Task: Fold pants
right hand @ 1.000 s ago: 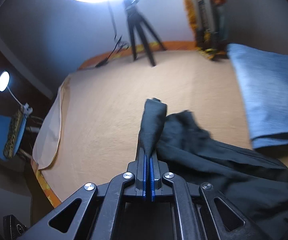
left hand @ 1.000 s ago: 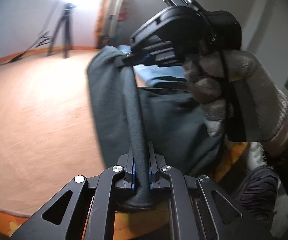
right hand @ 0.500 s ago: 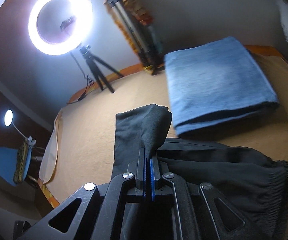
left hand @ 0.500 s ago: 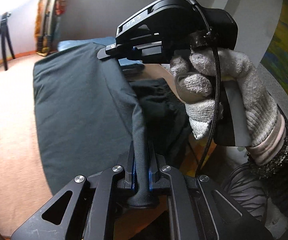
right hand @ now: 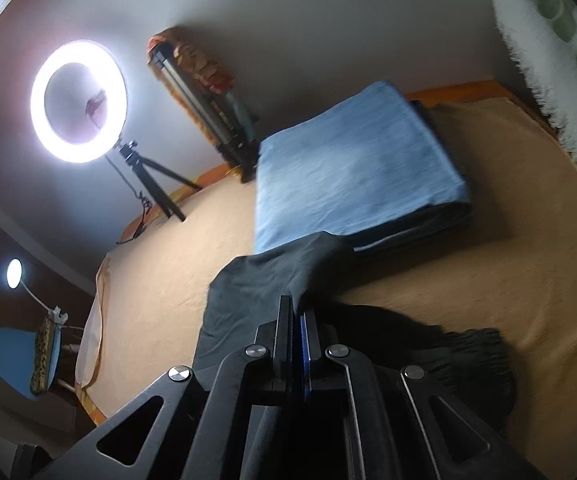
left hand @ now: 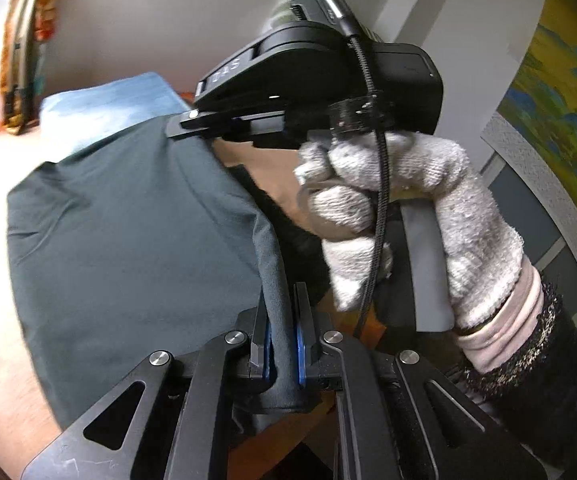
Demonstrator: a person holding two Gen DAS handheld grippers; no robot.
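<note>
Mid-fold. Both claws clamped on the same edge of the dark pants [left hand: 128,240]: left gripper [left hand: 282,344] has its jaws pinched onto a bunched ridge of cloth that runs up out of them, right gripper [right hand: 297,320] has jaws near fully closed with only a thin layer of fabric between them. In the left view the right gripper [left hand: 192,120], in a gloved hand [left hand: 388,208], sits further along that edge, so the held edge spans between the two.

Pants location: lifted panel hangs from the claws over the tan bed cover [right hand: 468,264], the rest lies crumpled on the cover under the right gripper, gathered waistband or cuff at the lower right [right hand: 476,356]. Can't tell which end it is.

Done, as far as visible: one edge picked up and brought over, looks like a first fold in flight. Left: lay the panel down flat, release, smooth, probably at least one more fold. Folded blue cloth [right hand: 352,168] lies just behind, on the far side of the cover, and the lifted edge overlaps its near edge in the right view, contact unclear
</note>
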